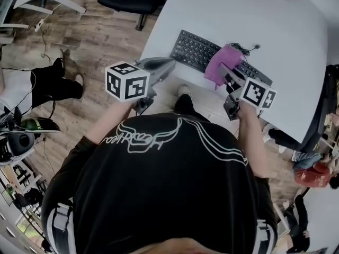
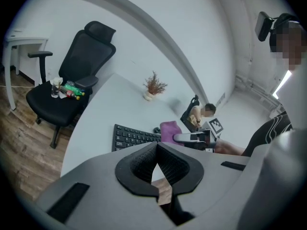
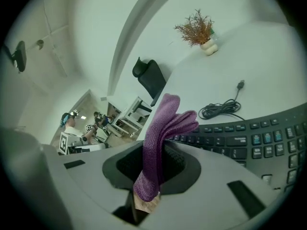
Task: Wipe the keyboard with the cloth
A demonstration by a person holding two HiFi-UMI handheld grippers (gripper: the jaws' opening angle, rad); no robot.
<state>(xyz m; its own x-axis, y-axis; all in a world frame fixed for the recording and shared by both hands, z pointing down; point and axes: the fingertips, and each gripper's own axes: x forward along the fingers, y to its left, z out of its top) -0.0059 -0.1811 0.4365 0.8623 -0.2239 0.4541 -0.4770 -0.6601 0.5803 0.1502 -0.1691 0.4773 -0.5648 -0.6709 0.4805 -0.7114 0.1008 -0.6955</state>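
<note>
Purple cloth (image 1: 223, 63) (image 3: 161, 140) is pinched between the jaws of the right gripper (image 1: 229, 74) (image 3: 154, 170), which are closed on its lower end while the rest stands out in folds past the tips. In the head view the cloth covers a patch of the black keyboard (image 1: 195, 50) (image 3: 254, 139) right of its middle; whether it presses on the keys cannot be told. The keyboard lies slantwise on the white table (image 1: 278, 33), with its coiled cable (image 3: 221, 110) just behind it and a small dried plant (image 3: 197, 28) farther back. The left gripper (image 1: 159, 67) (image 2: 156, 163) sits over the near table edge, beside the keyboard's left end and apart from it, its jaws brought together with nothing between them
</note>
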